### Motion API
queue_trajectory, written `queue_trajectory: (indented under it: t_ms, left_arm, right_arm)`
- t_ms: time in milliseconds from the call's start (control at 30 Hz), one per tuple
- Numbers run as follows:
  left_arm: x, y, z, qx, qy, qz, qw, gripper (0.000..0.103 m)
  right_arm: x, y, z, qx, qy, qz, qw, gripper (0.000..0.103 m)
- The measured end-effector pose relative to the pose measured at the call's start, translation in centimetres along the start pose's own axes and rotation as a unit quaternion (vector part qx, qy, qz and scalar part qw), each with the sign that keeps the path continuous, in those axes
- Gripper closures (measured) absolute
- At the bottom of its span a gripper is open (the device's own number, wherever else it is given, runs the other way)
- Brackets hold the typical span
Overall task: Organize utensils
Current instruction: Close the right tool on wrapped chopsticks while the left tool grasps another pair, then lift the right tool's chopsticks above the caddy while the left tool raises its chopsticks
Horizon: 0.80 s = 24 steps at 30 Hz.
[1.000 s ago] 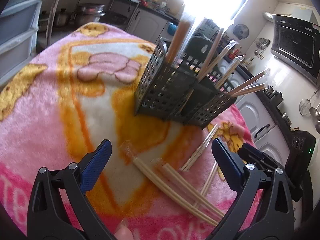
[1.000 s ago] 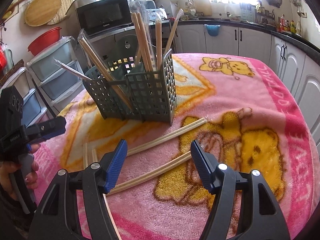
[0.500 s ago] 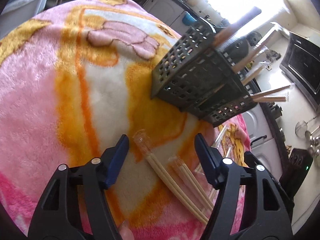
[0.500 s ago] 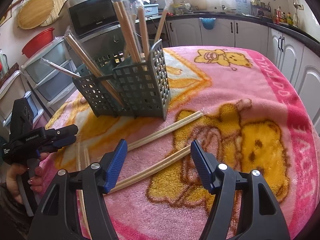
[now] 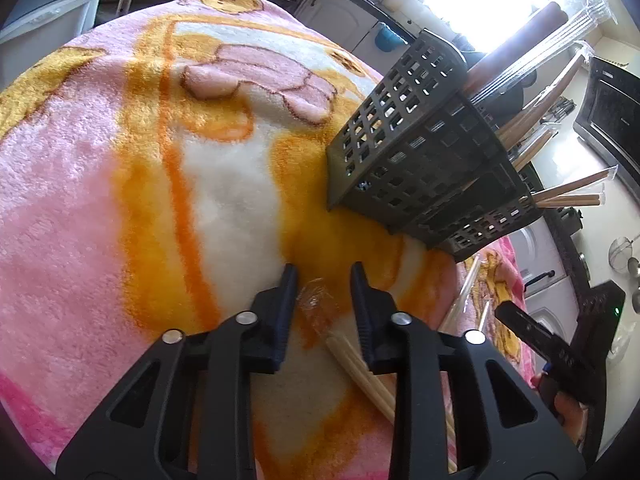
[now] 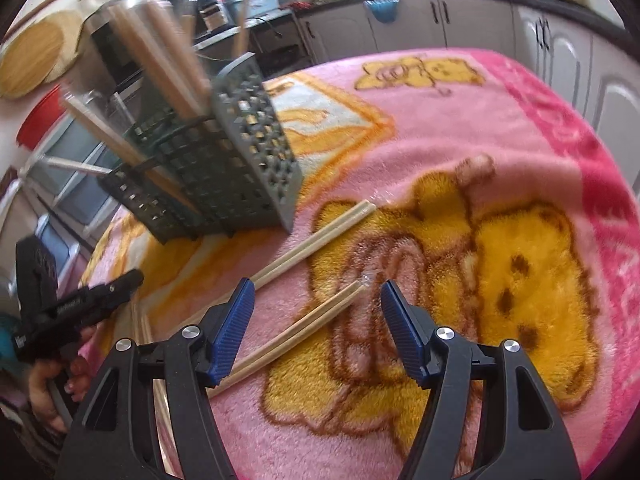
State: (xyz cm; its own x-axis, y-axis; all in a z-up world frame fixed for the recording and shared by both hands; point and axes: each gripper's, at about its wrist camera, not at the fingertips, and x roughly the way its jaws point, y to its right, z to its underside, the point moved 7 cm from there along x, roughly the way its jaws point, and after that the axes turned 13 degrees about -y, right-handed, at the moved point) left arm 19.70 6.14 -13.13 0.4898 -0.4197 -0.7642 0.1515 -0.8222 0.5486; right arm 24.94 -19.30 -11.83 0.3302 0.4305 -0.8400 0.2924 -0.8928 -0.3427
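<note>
A dark grey slotted utensil caddy (image 5: pixel 420 160) stands on the pink blanket and holds several wrapped chopstick pairs; it also shows in the right wrist view (image 6: pixel 224 176). My left gripper (image 5: pixel 323 280) is low over the blanket, its jaws narrowed around the clear-wrapped tip of a chopstick pair (image 5: pixel 352 356), with gaps still visible on both sides. My right gripper (image 6: pixel 318 300) is open above the end of another wrapped pair (image 6: pixel 296 332). A further pair (image 6: pixel 316 240) lies beside the caddy.
The blanket (image 6: pixel 500 128) covers the whole table. Kitchen cabinets (image 6: pixel 560 40) run behind it and storage drawers (image 6: pixel 76 184) stand to the left. Each gripper shows in the other's view: the right one (image 5: pixel 560 356) and the left one (image 6: pixel 68 308).
My left gripper has dropped toward the blanket and its jaws have narrowed around the wrapped chopstick tip. My right gripper has moved forward and down over the nearer pair, still open.
</note>
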Motion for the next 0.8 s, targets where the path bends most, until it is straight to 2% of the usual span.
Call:
queue_trajectory:
  t_ms: [133, 267, 300, 467, 800]
  left_arm:
    - [0.0, -0.6, 0.0, -0.005, 0.000, 0.001, 1.0000, 0.093]
    - [-0.1, -0.9, 0.0, -0.008, 0.000, 0.007, 0.9999, 0.096]
    - [-0.1, -0.9, 0.0, -0.009, 0.000, 0.009, 0.9999, 0.096]
    - [-0.3, -1.3, 0.1, -0.018, 0.004, 0.018, 0.9997, 0.099]
    - [-1.9, -1.2, 0.0, -0.017, 0.025, 0.028, 0.9992, 0.100]
  right_arm:
    - [1.2, 1.0, -0.4, 0.026, -0.011, -0.004, 1.000, 0.056]
    - [1.3, 1.5, -0.6, 0.032, -0.003, -0.004, 0.999, 0.084]
    - [1.3, 1.6, -0.6, 0.034, -0.001, -0.006, 0.999, 0.087]
    - [0.7, 1.8, -0.5, 0.042, 0.017, -0.017, 0.999, 0.092]
    - [-2.7, 1.9, -0.9, 0.035, 0.078, -0.013, 0.996, 0.094]
